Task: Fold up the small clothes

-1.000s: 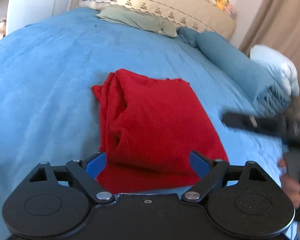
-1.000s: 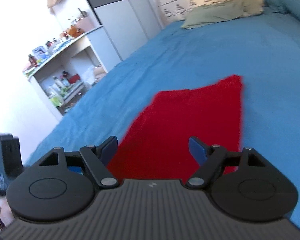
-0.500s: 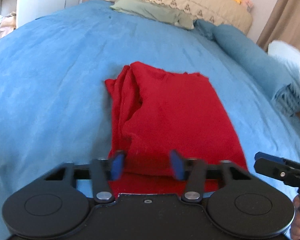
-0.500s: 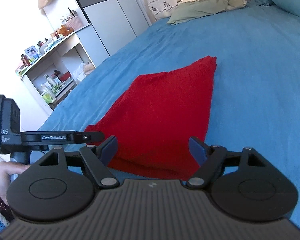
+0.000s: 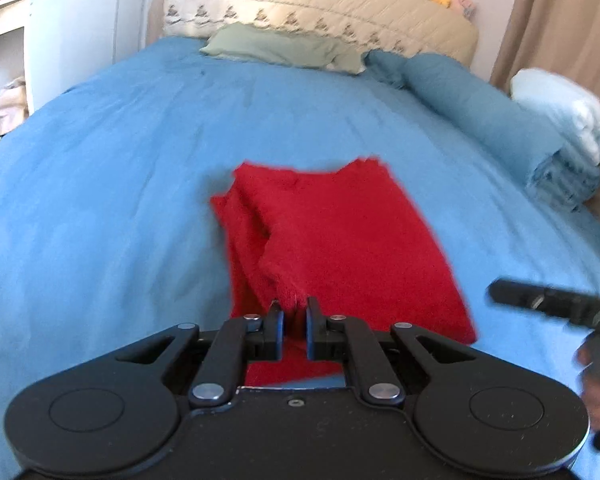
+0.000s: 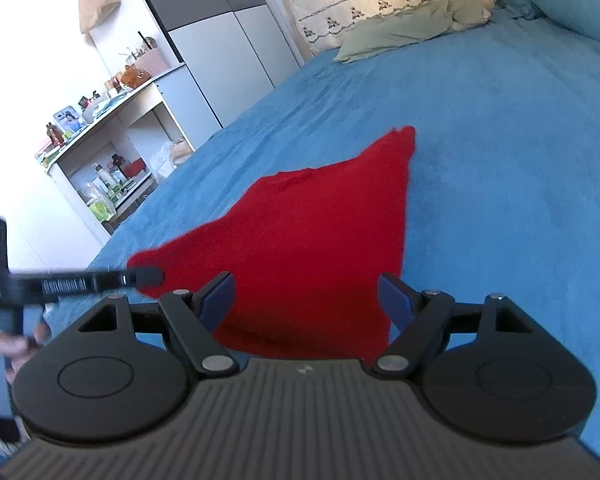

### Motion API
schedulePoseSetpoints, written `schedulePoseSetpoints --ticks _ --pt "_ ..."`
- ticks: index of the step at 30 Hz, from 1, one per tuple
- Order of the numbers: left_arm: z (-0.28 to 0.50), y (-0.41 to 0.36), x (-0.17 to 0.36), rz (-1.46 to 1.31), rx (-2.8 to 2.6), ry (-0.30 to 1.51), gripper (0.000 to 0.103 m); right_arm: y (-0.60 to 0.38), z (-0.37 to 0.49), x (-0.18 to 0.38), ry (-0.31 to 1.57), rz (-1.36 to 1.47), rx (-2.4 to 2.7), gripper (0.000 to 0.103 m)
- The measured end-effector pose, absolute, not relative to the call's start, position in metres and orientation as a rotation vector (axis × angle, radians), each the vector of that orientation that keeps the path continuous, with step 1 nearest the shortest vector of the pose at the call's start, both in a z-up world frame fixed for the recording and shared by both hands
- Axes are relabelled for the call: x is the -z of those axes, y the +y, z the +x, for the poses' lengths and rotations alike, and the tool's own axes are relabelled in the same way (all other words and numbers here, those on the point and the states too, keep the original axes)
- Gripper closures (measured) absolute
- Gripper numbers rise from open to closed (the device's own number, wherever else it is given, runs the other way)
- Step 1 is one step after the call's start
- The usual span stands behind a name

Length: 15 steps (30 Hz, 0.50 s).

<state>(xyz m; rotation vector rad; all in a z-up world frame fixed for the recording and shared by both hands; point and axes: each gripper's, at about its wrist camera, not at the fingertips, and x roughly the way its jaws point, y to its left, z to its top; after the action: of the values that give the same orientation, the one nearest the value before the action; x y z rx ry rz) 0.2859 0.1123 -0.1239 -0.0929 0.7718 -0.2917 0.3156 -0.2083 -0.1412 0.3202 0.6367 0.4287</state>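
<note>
A folded red garment lies on the blue bedspread. My left gripper is shut on the near edge of the red garment, pinching a lifted fold. My right gripper is open, its blue pads on either side of the garment's near corner, low over the bed. The left gripper's body shows at the left in the right wrist view. The right gripper's body shows at the right in the left wrist view.
A green pillow and a beige headboard are at the far end. A rolled blue blanket and white bedding lie to the right. Shelves with bottles and a wardrobe stand left of the bed.
My left gripper closed from wide open onto the garment's near edge and lifted a fold. The right gripper stayed open and shifted closer to the garment's corner.
</note>
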Motion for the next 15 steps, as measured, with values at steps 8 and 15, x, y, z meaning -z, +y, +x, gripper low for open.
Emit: schedulePoseSetpoints --ticks 8,15 --pt "0.29 0.115 0.158 -0.107 0.239 0.804 0.065 -0.21 0.318 0.145 0.673 0.305 -0.409 0.009" --pt "0.289 0.125 0.116 -0.022 0.239 0.721 0.0 -0.209 0.325 0.136 0.69 0.238 -0.443 0.007"
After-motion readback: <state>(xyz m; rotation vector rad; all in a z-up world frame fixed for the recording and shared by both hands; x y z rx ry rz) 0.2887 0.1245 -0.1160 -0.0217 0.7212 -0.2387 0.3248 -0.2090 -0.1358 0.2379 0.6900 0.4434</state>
